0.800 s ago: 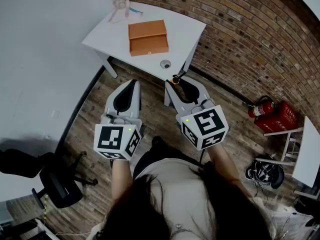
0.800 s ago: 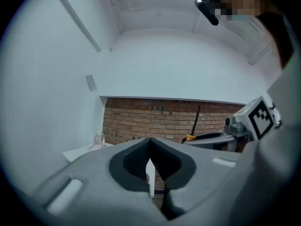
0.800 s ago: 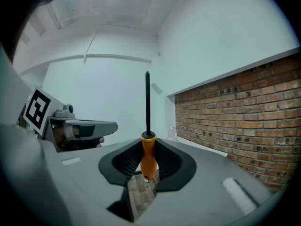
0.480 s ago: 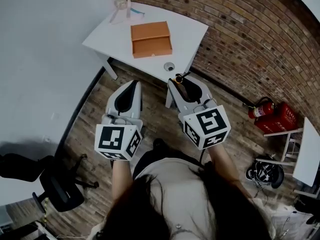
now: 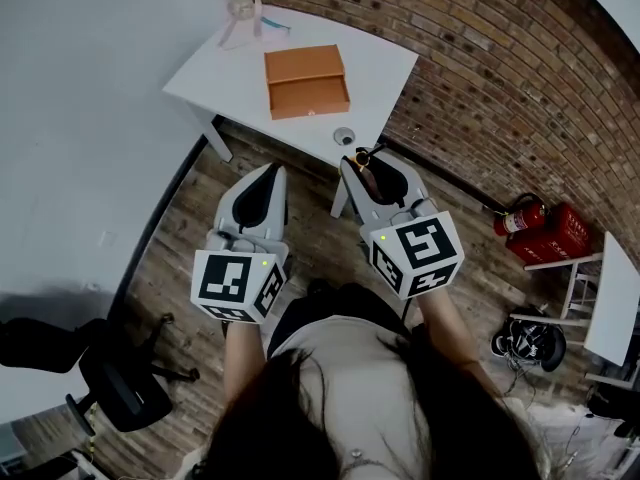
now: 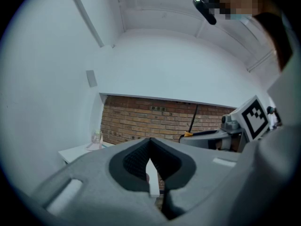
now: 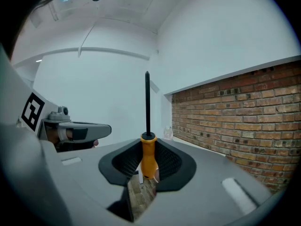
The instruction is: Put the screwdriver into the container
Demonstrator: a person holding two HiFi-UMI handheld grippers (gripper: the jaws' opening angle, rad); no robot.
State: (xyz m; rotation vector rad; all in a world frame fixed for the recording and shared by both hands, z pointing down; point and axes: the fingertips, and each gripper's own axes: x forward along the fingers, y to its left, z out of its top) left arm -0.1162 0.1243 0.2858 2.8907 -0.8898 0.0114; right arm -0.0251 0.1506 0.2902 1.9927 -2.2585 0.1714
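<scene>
Jaws on your left gripper [image 5: 270, 173] were pressed together with nothing in them. It hung in the air off the near edge of the white table [image 5: 385, 63], over the wood floor [image 5: 190, 228], and it did no work.

On the table, near its middle, sat the orange box [image 5: 307, 81]. I took that box to be the container. I could not tell if its top was open. A clear bottle [image 5: 240, 8] stood at the table's far corner, well apart from the box.

Your right gripper [image 5: 362, 160] was squeezed tight on the orange handle of the screwdriver [image 7: 148, 157]. The black shaft stuck straight out past the jaws. This gripper was close to the small round hole [image 5: 344, 135] by the table's near edge.

What changed in the last moment? Not much. Both grippers seemed to creep a tiny bit closer to the table, and you kept the same hold on the screwdriver. The box did not move on the table.

So the pick-up part looked done, and the carry had only just begun. The screwdriver was not over the box yet. You would need to reach across the table's near edge to the box. You would also need to check that its top was open before you let go.
</scene>
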